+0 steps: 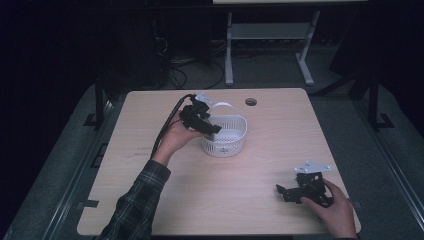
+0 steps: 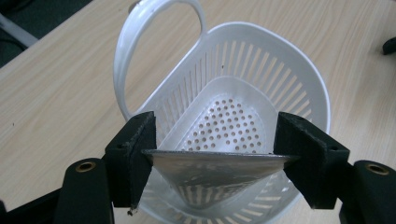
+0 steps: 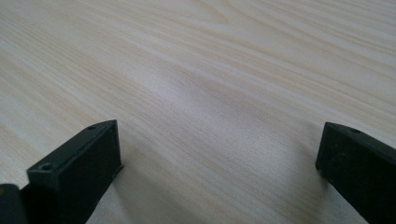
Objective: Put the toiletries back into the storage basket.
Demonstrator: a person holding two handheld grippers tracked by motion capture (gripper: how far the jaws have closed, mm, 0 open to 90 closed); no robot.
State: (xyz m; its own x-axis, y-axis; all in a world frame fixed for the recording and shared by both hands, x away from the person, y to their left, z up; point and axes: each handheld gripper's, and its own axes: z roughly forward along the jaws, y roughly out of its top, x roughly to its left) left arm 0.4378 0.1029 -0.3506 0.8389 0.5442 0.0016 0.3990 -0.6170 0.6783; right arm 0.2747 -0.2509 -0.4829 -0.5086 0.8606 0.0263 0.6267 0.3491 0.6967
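A: Where is the held thing placed relative to the basket (image 2: 280,79)?

B: A thin metal piece (image 2: 215,161), seemingly a shallow dish seen edge-on, is clamped between the jaws of the left gripper (image 2: 212,154). It is held directly over the basket's open mouth, above the perforated bottom. In the high view the left gripper (image 1: 212,127) is seen at the basket's (image 1: 235,122) left rim, reaching inward.

A: Which way is its long axis laid?

B: The rim is spanned from jaw to jaw, so the long axis runs across the jaws, roughly level. The rounded underside is turned down toward the basket floor. A straight drop is judged to be all the next move needs; what the piece is exactly cannot be told.

A: And the basket itself?

B: It is stood upright near the middle of the table (image 1: 260,200), its handle (image 2: 140,42) raised at the far side.

A: The other hand?

B: The right gripper (image 1: 287,191) is kept low at the near right of the table, well apart from the basket. Its jaws are spread wide, with nothing between them but bare wood. The left hand (image 1: 175,137) is clearly the nearer.
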